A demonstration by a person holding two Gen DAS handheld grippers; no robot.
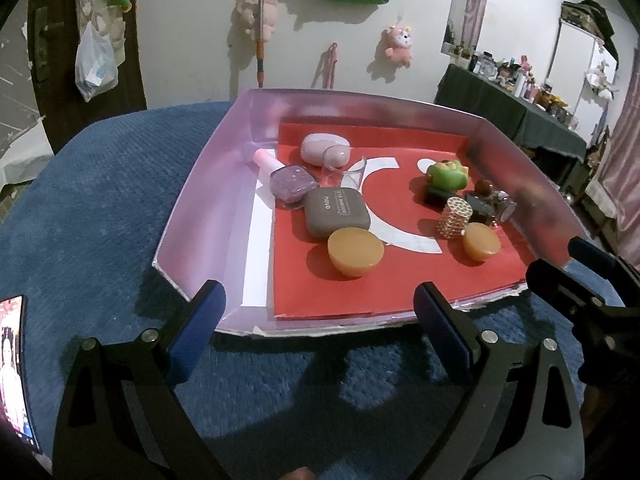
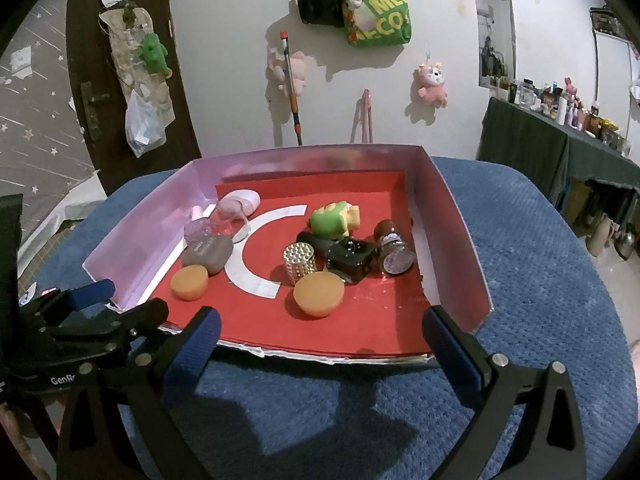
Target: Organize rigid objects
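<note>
Both tools hang wide apart with nothing between their fingers, at the near edge of the box point(image 1: 200, 216). Inside, two groups lie apart. Left: nail polish point(image 1: 290, 184), grey case point(image 1: 336, 214), one orange puck point(image 1: 355, 252). Right: green toy point(image 1: 447, 176), studded cylinder point(image 1: 456, 217), another puck point(image 1: 481, 241). That fits sorting finished or under way. The left tool point(image 1: 320, 330) and right tool point(image 2: 322, 336) stand close together, crowding any reach.

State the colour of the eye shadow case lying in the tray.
Grey-brown, with pale lettering on its lid; the eye shadow case shows best in the left wrist view.
</note>
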